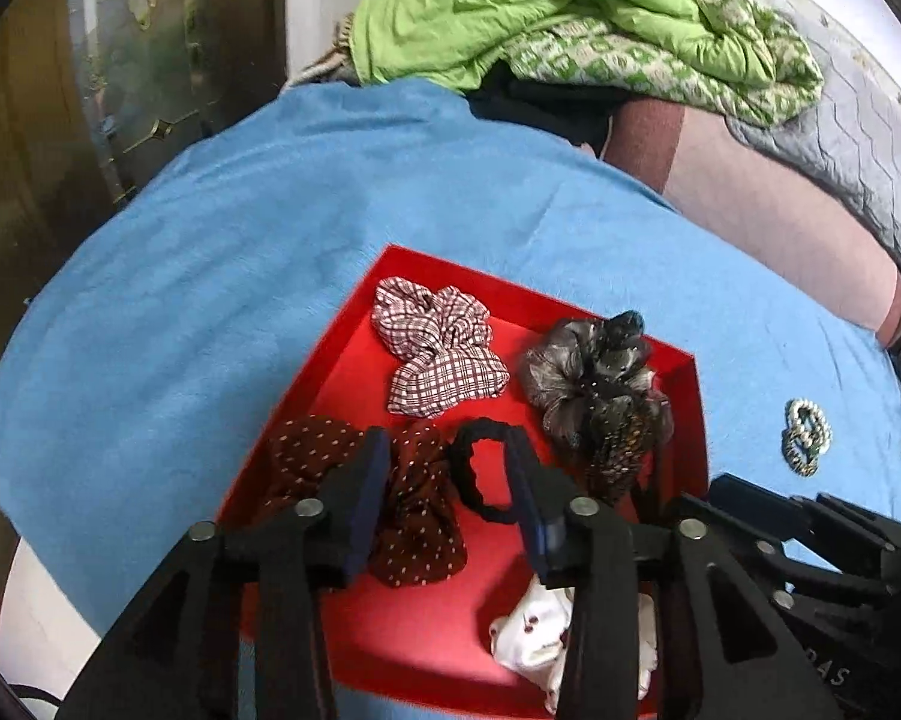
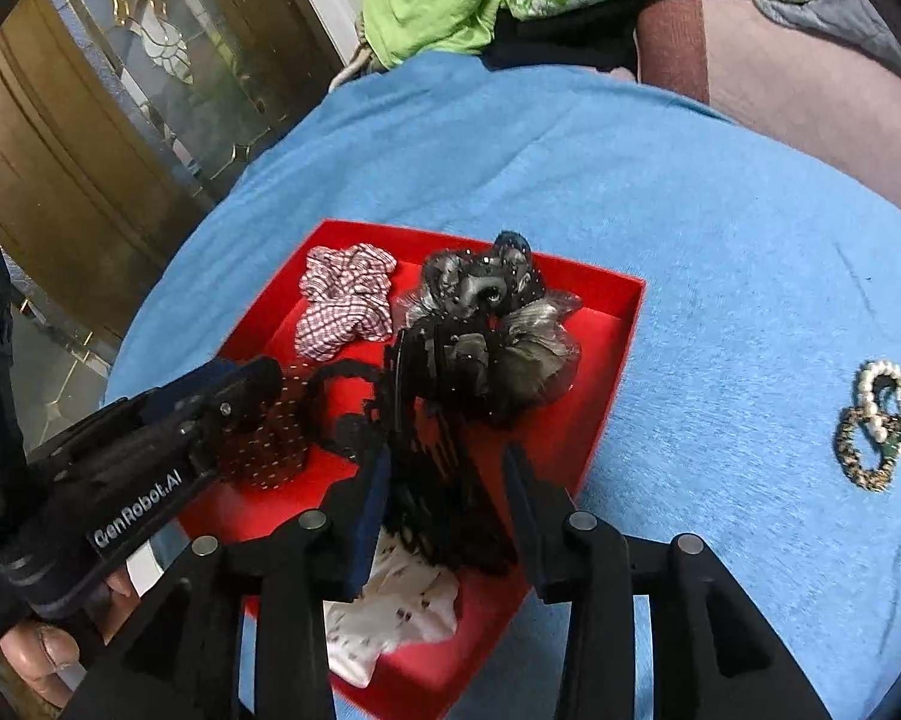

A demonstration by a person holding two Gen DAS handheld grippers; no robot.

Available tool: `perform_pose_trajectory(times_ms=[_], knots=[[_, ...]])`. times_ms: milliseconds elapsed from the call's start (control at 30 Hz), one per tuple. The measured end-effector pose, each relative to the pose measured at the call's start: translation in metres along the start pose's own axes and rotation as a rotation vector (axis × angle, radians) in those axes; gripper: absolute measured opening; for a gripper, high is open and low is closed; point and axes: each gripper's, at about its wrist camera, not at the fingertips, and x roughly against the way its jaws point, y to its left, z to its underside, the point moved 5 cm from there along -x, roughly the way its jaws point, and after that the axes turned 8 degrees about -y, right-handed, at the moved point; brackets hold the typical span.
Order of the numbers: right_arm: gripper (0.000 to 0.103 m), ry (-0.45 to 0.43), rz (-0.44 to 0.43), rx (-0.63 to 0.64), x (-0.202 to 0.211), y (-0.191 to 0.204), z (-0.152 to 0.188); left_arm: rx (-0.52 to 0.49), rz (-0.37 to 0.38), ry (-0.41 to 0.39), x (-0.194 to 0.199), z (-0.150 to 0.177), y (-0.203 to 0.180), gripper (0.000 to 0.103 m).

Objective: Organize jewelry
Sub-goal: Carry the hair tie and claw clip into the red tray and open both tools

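Note:
A red tray (image 1: 306, 396) on the blue cloth holds a plaid scrunchie (image 1: 438, 354), a grey scrunchie (image 1: 570, 366), a dark red dotted scrunchie (image 1: 420, 516), a black hair tie (image 1: 480, 468) and a white scrunchie (image 1: 534, 636). My left gripper (image 1: 447, 480) is open above the dotted scrunchie and the hair tie, pressing on neither. My right gripper (image 2: 447, 492) is open too, with a black lace piece (image 2: 444, 480) lying loose between its fingers over the tray (image 2: 606, 348). Pearl and bead bracelets (image 2: 879, 420) lie on the cloth to the right of the tray.
The blue cloth (image 1: 210, 300) covers a round table whose edge drops off at the left. Green bedding (image 1: 540, 18) is piled behind it. The left gripper (image 2: 240, 384) and the hand (image 2: 30, 654) holding it are close on the right gripper's left.

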Motion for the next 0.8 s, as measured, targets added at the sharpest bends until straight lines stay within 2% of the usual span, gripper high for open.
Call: perform_pose_trajectory(times_ms=[100, 333, 800], knots=[[0.049, -0.027, 0.005, -0.014, 0.023, -0.004, 0.007, 0.009, 0.009, -0.026, 0.017, -0.001, -0.003, 0.043], [0.049, -0.087, 0.044, -0.067, 0.075, -0.031, 0.032, -0.017, 0.044, -0.034, 0.043, 0.007, -0.031, 0.047], [0.049, -0.171, 0.141, -0.299, 0.151, -0.132, 0.093, -0.210, 0.127, -0.011, 0.075, 0.039, -0.136, 0.054]])
